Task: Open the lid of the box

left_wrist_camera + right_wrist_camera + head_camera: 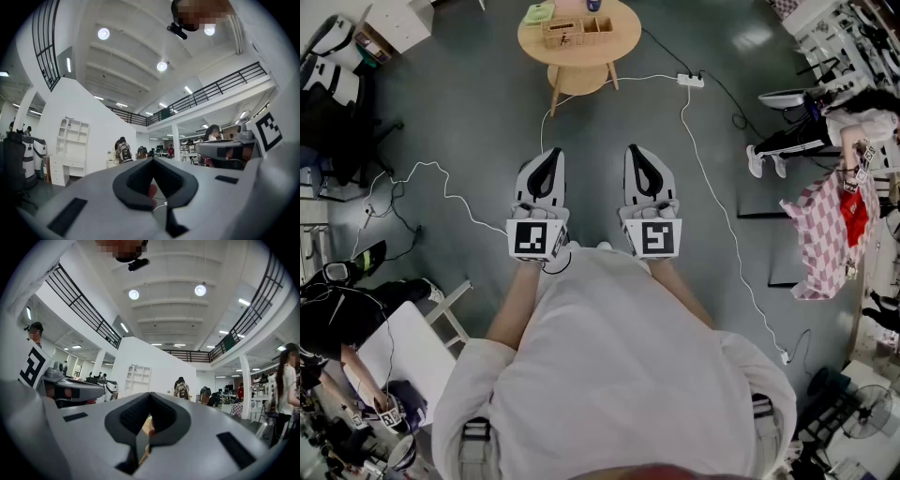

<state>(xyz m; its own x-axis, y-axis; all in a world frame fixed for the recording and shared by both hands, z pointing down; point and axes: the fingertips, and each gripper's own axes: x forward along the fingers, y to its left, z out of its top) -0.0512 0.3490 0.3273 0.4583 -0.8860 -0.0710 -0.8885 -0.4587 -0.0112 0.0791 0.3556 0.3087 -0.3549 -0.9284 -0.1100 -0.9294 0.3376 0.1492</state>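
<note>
Left gripper (550,155): jaws closed with nothing between them, held level in front of the person's torso.

Box (572,30): wooden, resting on the round surface (619,42) far ahead across the floor, well apart from both grippers. The state of its lid cannot be judged at this range.

Right gripper (636,152): jaws closed and empty, level beside the left.

Assessment: task not yet begun.

Risks:
- A white cable (713,192) and power strip (691,81) lie on the floor near the approach and could catch a foot.
- Jaws arriving closed could shove the box instead of taking its lid.
</note>
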